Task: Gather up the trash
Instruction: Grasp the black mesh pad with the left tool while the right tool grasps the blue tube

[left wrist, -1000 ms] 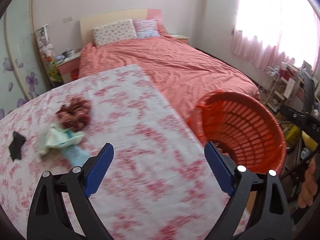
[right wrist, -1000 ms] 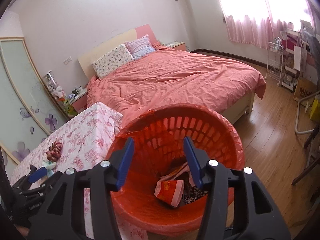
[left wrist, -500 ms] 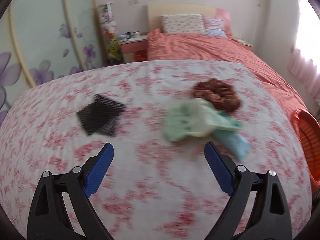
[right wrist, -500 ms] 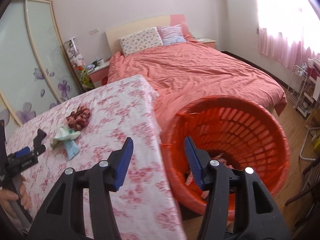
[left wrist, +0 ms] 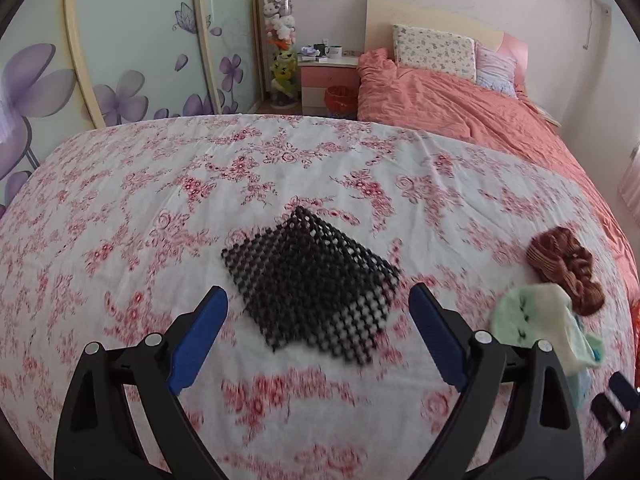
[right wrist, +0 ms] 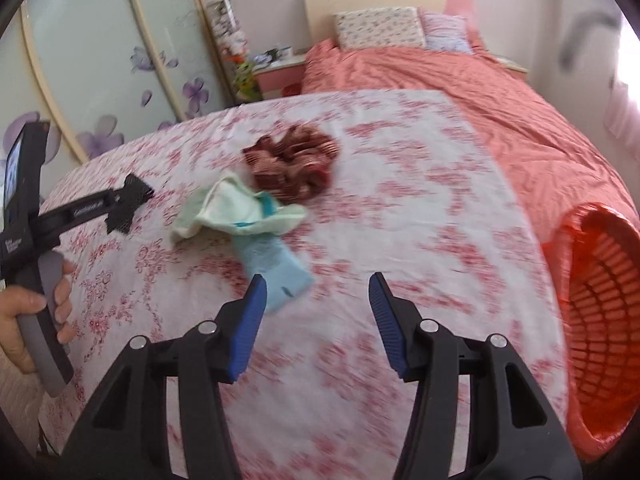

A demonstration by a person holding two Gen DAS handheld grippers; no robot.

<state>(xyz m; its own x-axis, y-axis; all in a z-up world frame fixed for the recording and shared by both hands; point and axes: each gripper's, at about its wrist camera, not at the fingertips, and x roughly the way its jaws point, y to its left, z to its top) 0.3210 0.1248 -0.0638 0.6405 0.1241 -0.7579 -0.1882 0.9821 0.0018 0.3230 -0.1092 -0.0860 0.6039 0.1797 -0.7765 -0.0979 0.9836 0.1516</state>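
Mesh square (left wrist: 312, 286) lies flat on our bench (left wrist: 120, 200), dead ahead of the left tongs (left wrist: 318, 310), corner pointing away; black, open-weave, limp-looking. Left tongs gape wide, empty, nearer to it. Right tongs (right wrist: 316, 298) also spread, empty, beside the pale blue wrapper (right wrist: 276, 266). Basket (right wrist: 600, 320) off the bench's right edge.

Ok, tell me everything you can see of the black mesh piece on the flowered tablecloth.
The black mesh piece is a roughly square scrap of open grid, rubbery or foam-like by its look. It lies flat on the tablecloth, one corner pointing away from the camera. The open left gripper hovers just before its near edge, without touching it as far as can be seen. In the right wrist view the gripper partly hides it.
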